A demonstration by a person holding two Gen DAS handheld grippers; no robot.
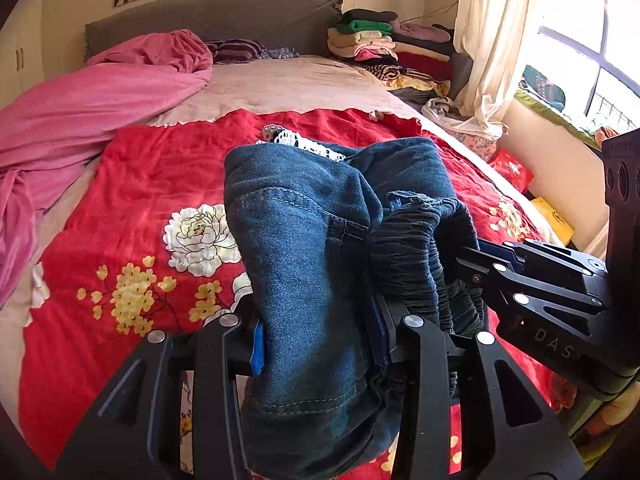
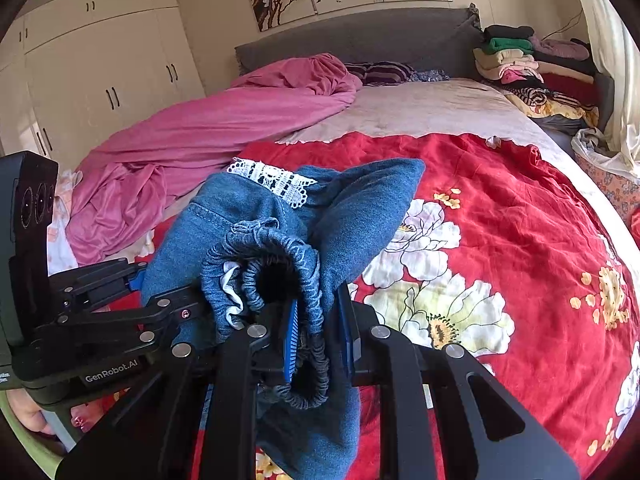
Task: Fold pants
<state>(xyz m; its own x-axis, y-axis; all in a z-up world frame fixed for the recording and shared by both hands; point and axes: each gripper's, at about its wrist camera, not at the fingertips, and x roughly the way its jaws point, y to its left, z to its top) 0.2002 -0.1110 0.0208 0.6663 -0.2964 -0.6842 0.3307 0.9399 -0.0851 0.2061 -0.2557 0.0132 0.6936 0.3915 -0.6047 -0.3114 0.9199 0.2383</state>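
Both claws — left (image 1: 320,344), right (image 2: 318,336) — pinching jeans (image 1: 304,240) waistband, seemingly above quilt (image 1: 160,168).

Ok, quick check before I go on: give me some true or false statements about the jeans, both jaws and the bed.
1. Both grippers grip the jeans. True: left gripper, right gripper.
2. The right jaws clamp the elastic waistband. True.
3. The jeans lie flat on the red quilt. False: they hang bunched between the grippers.
4. The pink blanket covers the jeans. False: it lies apart on the bed.
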